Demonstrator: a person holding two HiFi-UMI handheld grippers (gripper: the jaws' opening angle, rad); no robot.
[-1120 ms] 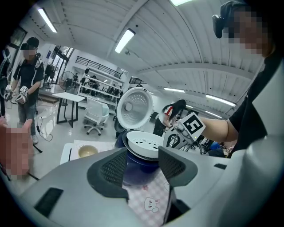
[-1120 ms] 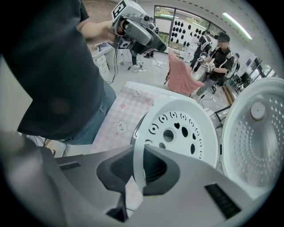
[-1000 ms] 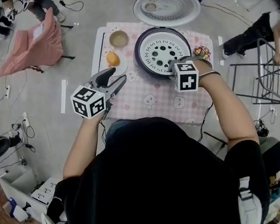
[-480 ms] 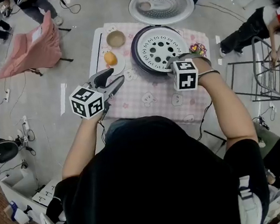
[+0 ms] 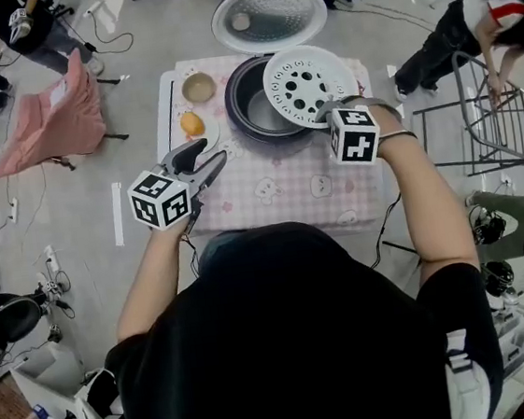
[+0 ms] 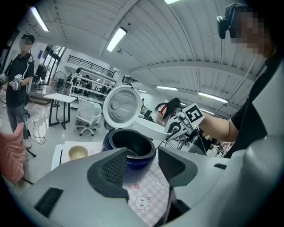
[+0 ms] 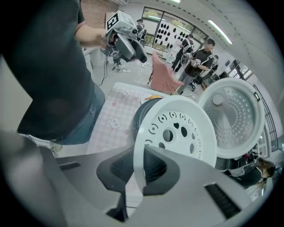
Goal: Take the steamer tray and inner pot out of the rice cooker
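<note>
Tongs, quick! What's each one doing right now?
Left tongs: open, holding nothing.
Right tongs: closed on the rim of the round white perforated plastic steamer tray.

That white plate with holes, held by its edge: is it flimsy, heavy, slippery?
The steamer tray is probably stiff: pinched only at its rim by the right gripper, it shows no sag. Thin and full of holes, it is likely light. Smooth and held at one edge, it might pivot or slip.

A lab: floor cables point(image 5: 380, 237), desks point(image 6: 60, 97), office chairs point(image 6: 87, 117).
</note>
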